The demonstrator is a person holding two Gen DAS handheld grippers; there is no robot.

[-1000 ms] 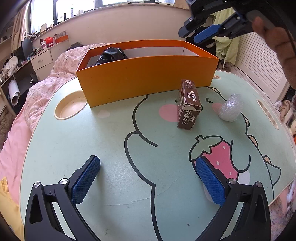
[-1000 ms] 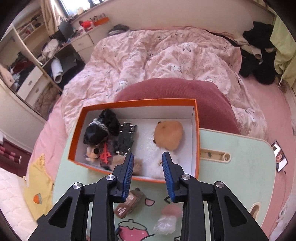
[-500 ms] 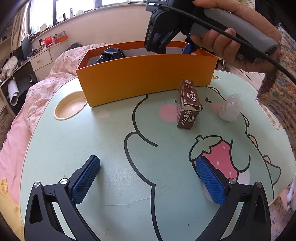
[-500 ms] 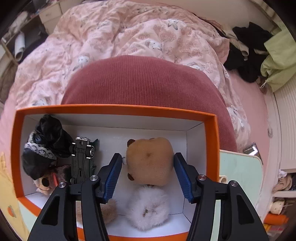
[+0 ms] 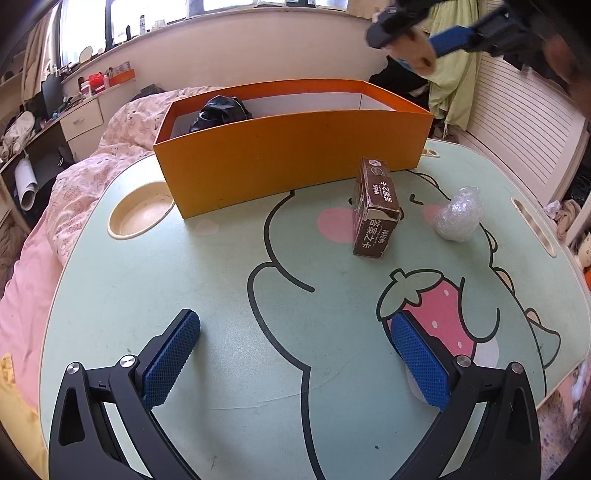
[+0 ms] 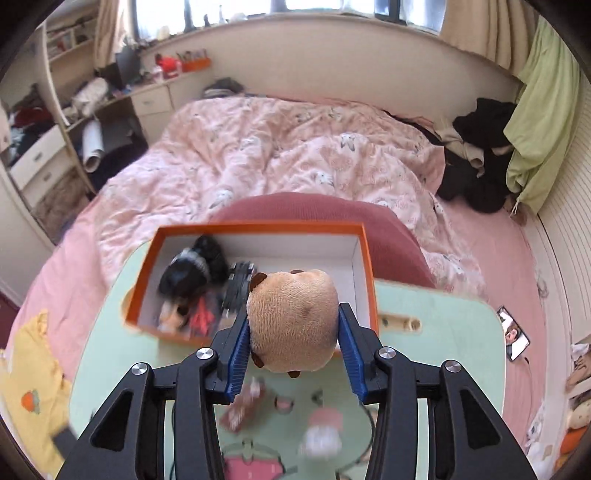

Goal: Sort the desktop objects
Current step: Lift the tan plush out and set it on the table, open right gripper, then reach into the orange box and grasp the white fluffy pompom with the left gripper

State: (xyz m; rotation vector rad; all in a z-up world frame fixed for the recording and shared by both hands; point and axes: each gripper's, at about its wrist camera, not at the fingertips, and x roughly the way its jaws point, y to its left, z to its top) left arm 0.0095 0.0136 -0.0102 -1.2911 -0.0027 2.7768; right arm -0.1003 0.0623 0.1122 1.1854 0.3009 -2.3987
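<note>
Above the orange box (image 6: 365, 266), the right gripper (image 6: 293, 338) now carries the tan plush toy (image 6: 291, 321), lifted out from inside, jaws closing on its sides. Left gripper (image 5: 295, 363) stays spread over the table (image 5: 221, 295); brown carton (image 5: 375, 206) and plastic wad (image 5: 458, 214) unmoved.

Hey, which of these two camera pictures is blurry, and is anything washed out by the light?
Right wrist view: the orange box and the table smear with motion blur, while the brown plush toy between the fingers stays sharp. Left wrist view: crisp on the brown carton, but the right gripper at the top is blurred, and the windows are blown out white.
</note>
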